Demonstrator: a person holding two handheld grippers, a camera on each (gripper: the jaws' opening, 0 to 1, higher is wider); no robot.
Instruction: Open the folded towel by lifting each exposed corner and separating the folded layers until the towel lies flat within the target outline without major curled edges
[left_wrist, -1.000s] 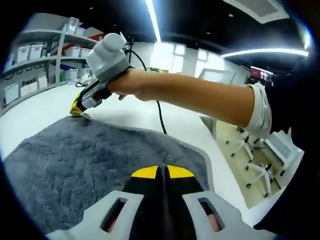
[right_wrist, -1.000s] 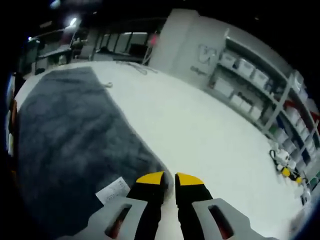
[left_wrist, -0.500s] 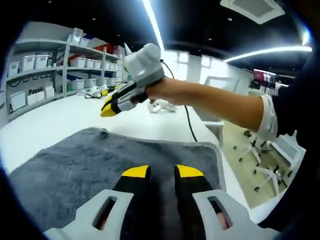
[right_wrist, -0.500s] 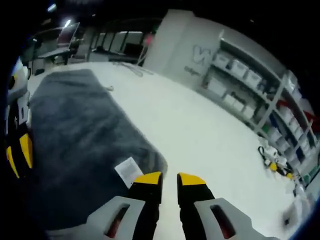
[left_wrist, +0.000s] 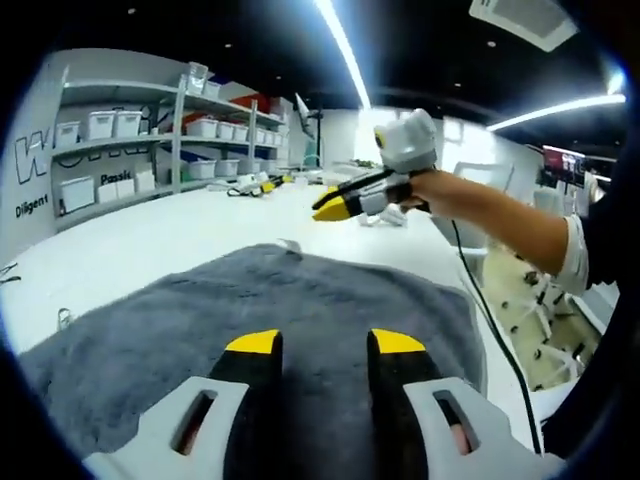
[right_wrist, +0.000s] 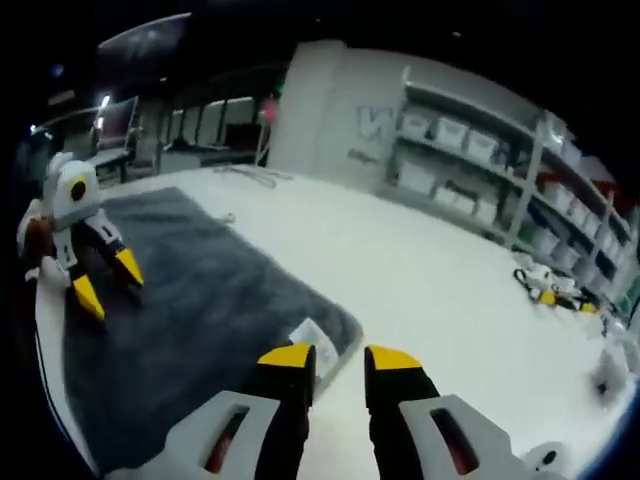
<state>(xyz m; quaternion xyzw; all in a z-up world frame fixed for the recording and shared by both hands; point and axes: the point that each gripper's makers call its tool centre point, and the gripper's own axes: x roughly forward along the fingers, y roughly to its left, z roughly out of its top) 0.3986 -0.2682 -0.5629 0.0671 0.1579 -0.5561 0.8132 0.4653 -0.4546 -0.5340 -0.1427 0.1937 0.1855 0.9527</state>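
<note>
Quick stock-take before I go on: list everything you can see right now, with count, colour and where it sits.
towel: one, dark grey, spread flat on the table.
label: one, white, at the towel corner nearest the right gripper.
table: one, white, under the towel.
shelving: grey racks with white storage bins along the wall.
cable: one, black, running from the right gripper past the table edge.
office chairs: white, on the floor beyond the table.
left gripper: yellow tips, jaws apart, above the towel.
right gripper: yellow tips, jaws apart, empty.
</note>
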